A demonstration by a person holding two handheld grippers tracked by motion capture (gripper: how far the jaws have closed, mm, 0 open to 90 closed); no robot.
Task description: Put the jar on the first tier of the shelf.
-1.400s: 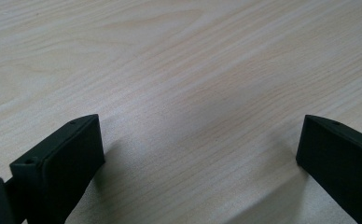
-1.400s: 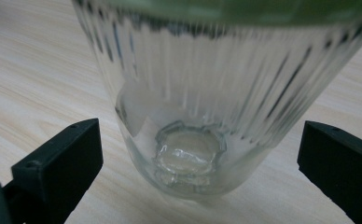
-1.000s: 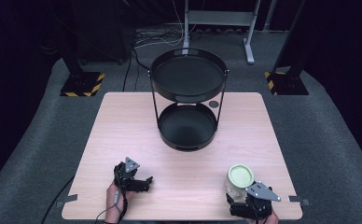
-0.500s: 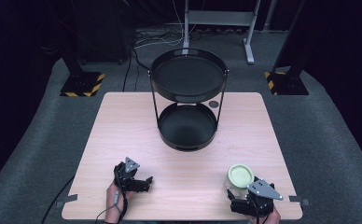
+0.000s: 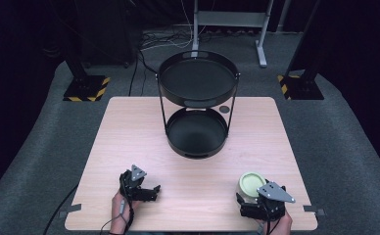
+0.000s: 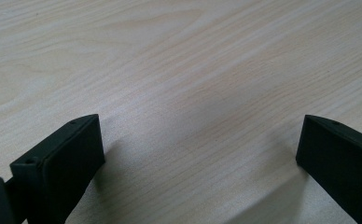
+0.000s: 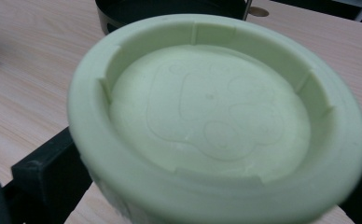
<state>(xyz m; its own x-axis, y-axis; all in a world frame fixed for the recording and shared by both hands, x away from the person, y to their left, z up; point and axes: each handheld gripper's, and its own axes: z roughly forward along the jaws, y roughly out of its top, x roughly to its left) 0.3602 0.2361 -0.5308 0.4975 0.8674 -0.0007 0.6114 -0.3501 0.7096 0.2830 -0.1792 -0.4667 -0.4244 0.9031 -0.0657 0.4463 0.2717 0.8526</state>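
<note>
Two black jaws of the right hand-held gripper are pressing on either side of a pale green bowl, grasping it at the near right part of the table. Over to the left, the left hand-held gripper is sitting released, jaws wide apart over bare wood. Farther out, a black two-tier tray stand is standing mid-table.

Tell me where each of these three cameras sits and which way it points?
High view: above the table's near edge, looking forward and down; both hands show.
Left gripper view: on the left hand-held gripper, facing bare table between open jaws.
Right gripper view: on the right hand-held gripper, facing the green cup.
Shared: cup, black rack.
</note>
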